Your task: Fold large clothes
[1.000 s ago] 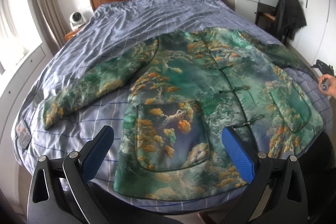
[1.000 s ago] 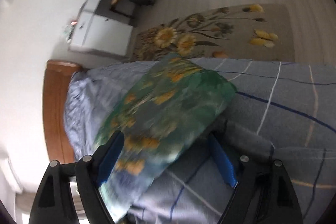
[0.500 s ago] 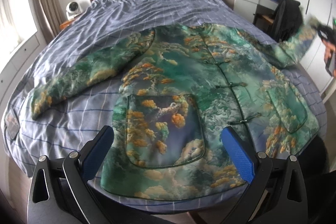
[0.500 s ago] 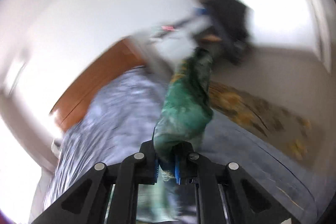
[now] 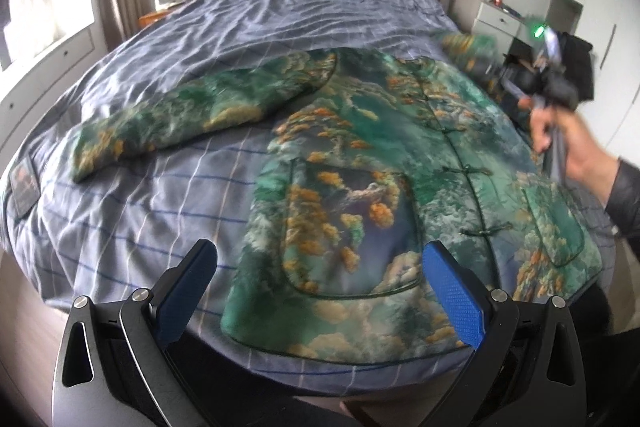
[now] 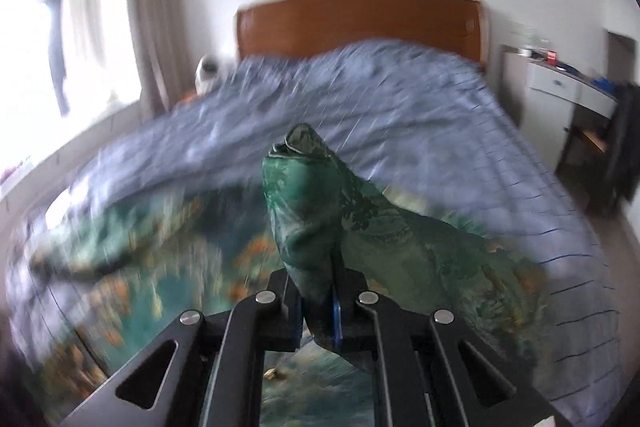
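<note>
1. Jacket (image 5: pixel 400 179) is lying face-up and spread flat on the bed (image 5: pixel 248 27), hem toward the near edge, one sleeve (image 5: pixel 180 119) stretched out flat on the bedding.
2. Right gripper (image 6: pixel 334 311) is clamping the other sleeve's cuff (image 6: pixel 304 187), jaws closed tight on the cloth, cuff end sticking up past the pads.
3. Left gripper (image 5: pixel 318 291) is hovering over the near hem, jaws wide, holding nothing (pads clear of the cloth).
4. Handling, my read: padded or quilted, so soft but bulky, moderately heavy; looking satiny, likely slippery in a thin pinch.
5. Sleeve is draping limp from the grip, so it is likely sagging and twisting if carried by one point.
6. Grip points I'm favouring: cuffs, shoulder seams, hem corners (thick edges, more bite). Avoiding the knot buttons (image 5: pixel 466 171) down the front.
</note>
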`<state>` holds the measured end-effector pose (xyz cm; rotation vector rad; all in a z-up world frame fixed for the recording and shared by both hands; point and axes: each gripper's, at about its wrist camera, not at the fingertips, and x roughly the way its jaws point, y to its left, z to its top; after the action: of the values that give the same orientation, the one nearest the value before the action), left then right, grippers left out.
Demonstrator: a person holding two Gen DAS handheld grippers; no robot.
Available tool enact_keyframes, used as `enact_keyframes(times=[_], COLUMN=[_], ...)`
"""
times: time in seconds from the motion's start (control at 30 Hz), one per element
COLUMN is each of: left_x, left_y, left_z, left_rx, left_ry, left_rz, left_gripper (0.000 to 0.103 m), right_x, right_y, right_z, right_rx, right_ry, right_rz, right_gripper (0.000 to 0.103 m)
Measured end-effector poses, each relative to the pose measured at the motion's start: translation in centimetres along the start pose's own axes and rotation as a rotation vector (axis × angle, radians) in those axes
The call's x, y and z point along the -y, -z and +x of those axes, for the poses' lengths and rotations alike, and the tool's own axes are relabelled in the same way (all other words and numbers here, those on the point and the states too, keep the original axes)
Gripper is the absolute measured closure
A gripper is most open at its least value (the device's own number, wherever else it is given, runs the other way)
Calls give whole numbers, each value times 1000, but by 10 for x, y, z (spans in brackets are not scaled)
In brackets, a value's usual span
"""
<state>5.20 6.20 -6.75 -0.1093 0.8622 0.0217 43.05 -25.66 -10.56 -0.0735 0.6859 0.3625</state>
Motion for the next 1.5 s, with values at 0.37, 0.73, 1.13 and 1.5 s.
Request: enact_keyframes(times=[0.37, 0.73, 1.13, 1.5], left_x=[-2, 76, 188, 188], left_y=[-1, -117, -153, -129], left_z=[18, 115, 283, 271], left_rx=[-41, -111, -294, -262], left_ry=[-8, 415, 280, 271], left_rz=[11, 150, 206, 259], left_gripper=[1, 1, 88, 85], right_x=[-49, 32, 104, 188], right_y=[84, 103, 104, 43], right_z=[19, -79, -105, 32], right_rx=[-189, -114, -105, -161], right_ry=[-83, -74, 47, 100], right_rz=[-126, 160, 257, 388], right_gripper=[49, 48, 58, 66])
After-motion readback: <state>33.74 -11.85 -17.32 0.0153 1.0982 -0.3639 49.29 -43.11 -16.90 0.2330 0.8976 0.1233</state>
